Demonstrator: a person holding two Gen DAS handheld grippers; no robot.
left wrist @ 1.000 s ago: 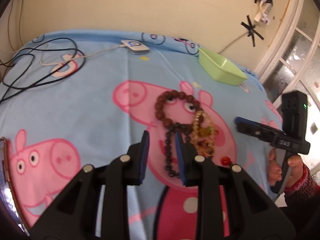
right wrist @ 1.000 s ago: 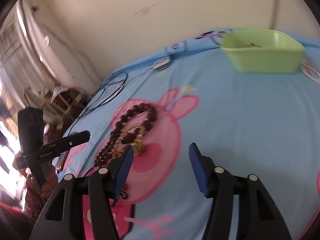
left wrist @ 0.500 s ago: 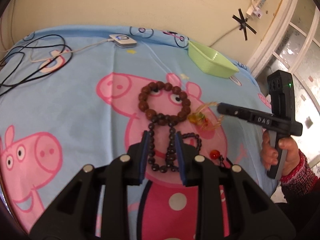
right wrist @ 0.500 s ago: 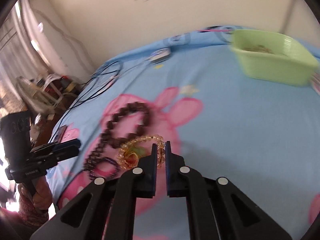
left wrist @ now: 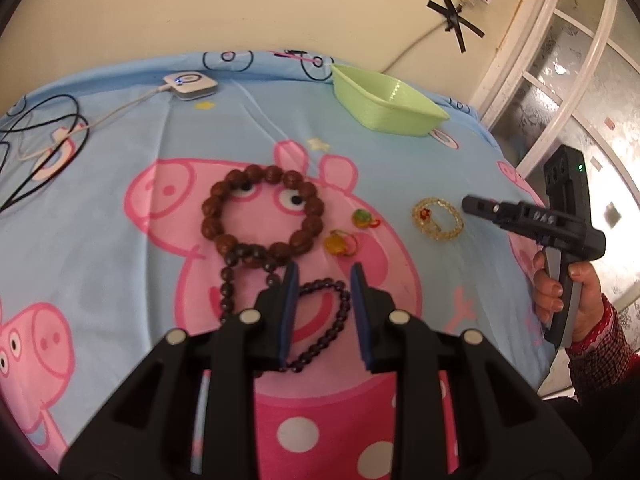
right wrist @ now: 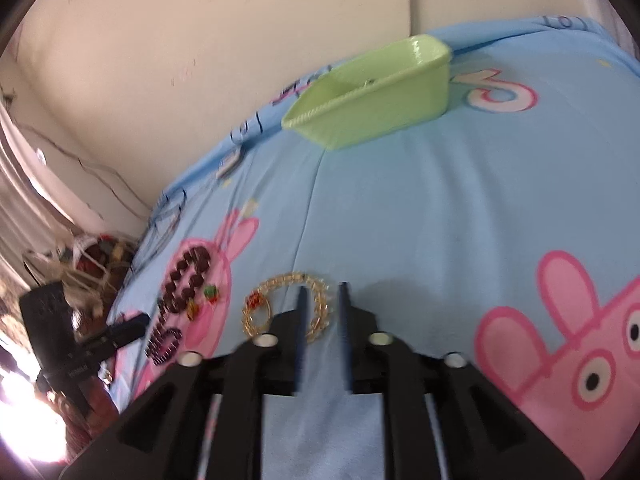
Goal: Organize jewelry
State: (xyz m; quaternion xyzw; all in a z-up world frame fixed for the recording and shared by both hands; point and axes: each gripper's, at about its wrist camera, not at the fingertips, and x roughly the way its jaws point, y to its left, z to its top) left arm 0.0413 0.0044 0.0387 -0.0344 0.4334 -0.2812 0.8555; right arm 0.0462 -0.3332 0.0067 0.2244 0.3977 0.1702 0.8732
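A gold bead bracelet (left wrist: 438, 219) lies alone on the blue sheet, right of the pig's head; it also shows in the right wrist view (right wrist: 286, 306). My right gripper (right wrist: 323, 300) is open a little, empty, its tips just beside that bracelet. A brown wooden bead bracelet (left wrist: 262, 210) lies on the pig's face, with a dark bead string (left wrist: 320, 320) below it and two small coloured charms (left wrist: 340, 242) to its right. My left gripper (left wrist: 322, 276) is open and empty above the dark beads. A green tray (left wrist: 384, 100) stands at the back.
A white charger puck (left wrist: 190, 84) with black and white cables (left wrist: 44, 136) lies at the back left. The bed's edge and a window frame (left wrist: 532, 80) are on the right. The wall runs behind the bed.
My right gripper pulled the gold bracelet out of the pile to the right, then opened and let it go on the sheet. The left gripper shifted right over the dark beads.
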